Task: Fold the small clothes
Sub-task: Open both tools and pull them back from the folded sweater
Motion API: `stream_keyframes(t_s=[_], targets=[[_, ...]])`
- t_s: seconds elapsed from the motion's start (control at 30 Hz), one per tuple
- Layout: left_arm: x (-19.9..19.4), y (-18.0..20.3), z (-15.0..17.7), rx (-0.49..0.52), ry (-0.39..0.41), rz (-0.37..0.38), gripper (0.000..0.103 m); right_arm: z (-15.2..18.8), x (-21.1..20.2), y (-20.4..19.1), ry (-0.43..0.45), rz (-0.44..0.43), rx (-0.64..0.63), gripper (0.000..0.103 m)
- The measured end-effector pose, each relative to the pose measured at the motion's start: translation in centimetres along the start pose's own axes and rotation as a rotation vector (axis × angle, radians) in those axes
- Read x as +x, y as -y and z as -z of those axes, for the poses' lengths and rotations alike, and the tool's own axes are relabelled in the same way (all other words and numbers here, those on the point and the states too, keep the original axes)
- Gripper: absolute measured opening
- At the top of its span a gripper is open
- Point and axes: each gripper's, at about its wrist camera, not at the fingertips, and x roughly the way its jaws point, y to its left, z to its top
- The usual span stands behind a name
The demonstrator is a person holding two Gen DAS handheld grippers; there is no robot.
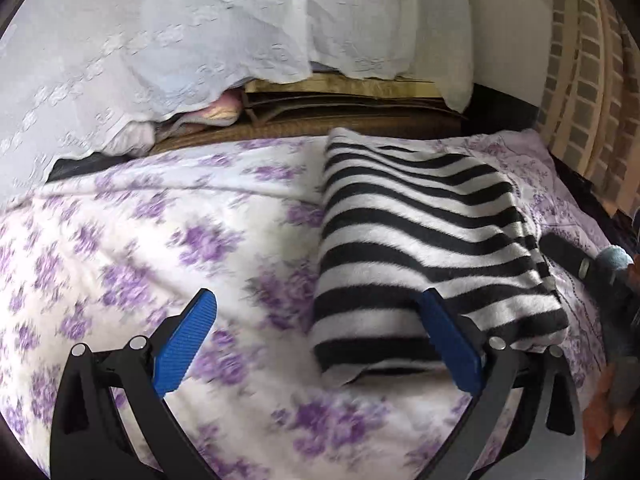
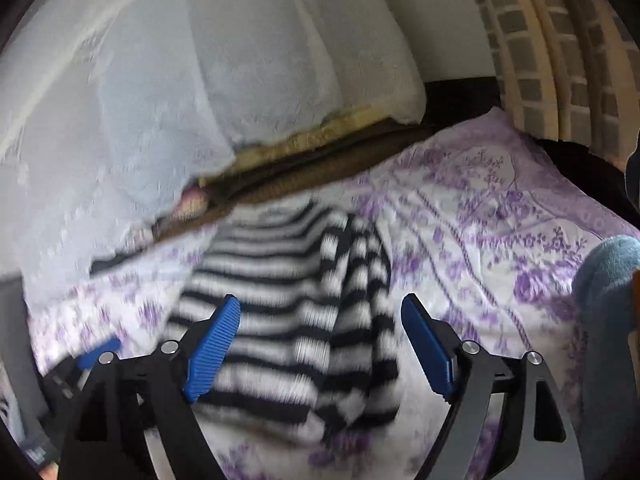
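A black-and-white striped garment lies folded into a long strip on the purple-flowered bedsheet. My left gripper is open and empty, low over the sheet at the garment's near left corner, its right finger over the striped cloth. In the right wrist view the same garment lies blurred, with a folded flap along its right side. My right gripper is open and empty, straddling the garment's near end. The left gripper's blue pad shows at the lower left there.
A white lace curtain hangs behind the bed. A brown edge with cardboard runs along the far side. A brick-patterned wall stands at the right. A teal sleeve and black handle are at the right edge.
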Motion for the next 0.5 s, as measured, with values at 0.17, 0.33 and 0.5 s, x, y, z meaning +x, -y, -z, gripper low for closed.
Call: stream_keyframes(t_s=[0.17, 0.33, 0.5], targets=[[1.7, -0.7, 0.6, -0.012, -0.041, 0.014, 0.099, 2.1, 2.9, -0.3, -0.155, 0.072, -0.036, 0.095], [1.3, 0.2, 0.9, 0.053, -0.001, -0.047, 0.099, 2.3, 4.1, 2.0, -0.212, -0.009, 0.084, 0.099], [0.6, 0.4, 1.4, 0.061, 0.019, -0.066, 0.099, 2.7, 1.8, 1.2, -0.134, 0.021, 0.066, 0.099]])
